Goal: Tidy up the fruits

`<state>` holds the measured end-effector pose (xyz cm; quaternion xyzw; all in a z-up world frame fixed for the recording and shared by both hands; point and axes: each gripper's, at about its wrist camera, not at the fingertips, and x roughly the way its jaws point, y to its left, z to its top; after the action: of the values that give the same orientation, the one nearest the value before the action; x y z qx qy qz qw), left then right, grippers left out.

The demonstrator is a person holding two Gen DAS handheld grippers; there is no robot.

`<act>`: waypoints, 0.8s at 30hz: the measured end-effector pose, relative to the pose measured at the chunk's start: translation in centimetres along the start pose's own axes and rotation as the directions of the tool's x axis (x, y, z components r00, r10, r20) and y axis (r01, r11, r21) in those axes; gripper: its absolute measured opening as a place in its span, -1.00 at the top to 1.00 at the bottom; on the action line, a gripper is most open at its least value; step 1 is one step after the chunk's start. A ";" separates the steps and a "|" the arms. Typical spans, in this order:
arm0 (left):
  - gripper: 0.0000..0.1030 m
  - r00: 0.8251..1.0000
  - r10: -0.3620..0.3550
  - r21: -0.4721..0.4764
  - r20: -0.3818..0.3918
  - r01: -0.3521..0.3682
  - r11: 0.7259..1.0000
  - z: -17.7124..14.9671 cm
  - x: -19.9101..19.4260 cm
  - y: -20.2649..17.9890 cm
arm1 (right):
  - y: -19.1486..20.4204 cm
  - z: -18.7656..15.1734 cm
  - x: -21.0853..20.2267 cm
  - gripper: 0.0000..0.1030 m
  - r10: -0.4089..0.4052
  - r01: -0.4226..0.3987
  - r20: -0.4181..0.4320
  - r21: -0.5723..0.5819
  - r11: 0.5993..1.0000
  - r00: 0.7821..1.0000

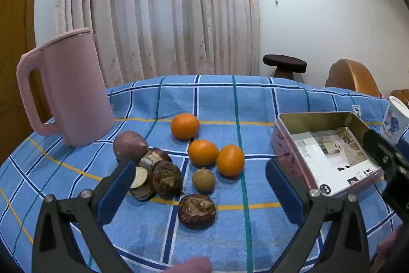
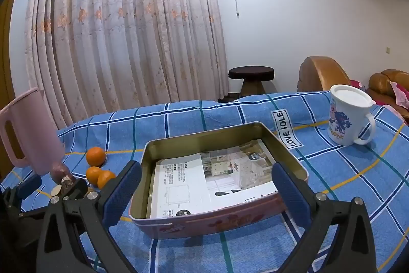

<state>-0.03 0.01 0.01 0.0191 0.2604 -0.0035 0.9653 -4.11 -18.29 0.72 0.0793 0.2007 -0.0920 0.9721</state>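
Three oranges lie mid-table on the blue checked cloth. A small tan longan, a purple passion fruit and several brown chestnut-like fruits lie beside them. My left gripper is open and empty, just above the brown fruit. A pink tin, open with printed paper inside, sits to the right. My right gripper is open and empty, its fingers either side of the tin's near part. The oranges also show at the left of the right wrist view.
A pink jug stands at the far left of the table. A white lidded mug stands at the far right. A dark stool and brown sofa are beyond the table, with a curtain behind.
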 end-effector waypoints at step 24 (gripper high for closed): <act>-1.00 0.999 -0.015 0.010 -0.035 0.016 1.000 -0.2 0.2 -0.4 | -0.3 0.1 0.7 -0.98 -0.024 0.024 -0.050 0.005 1.000 0.998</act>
<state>0.03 -0.37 -0.25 0.0221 0.2775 -0.0120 0.9604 -3.49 -18.66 0.45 0.0818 0.2258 -0.1022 0.9653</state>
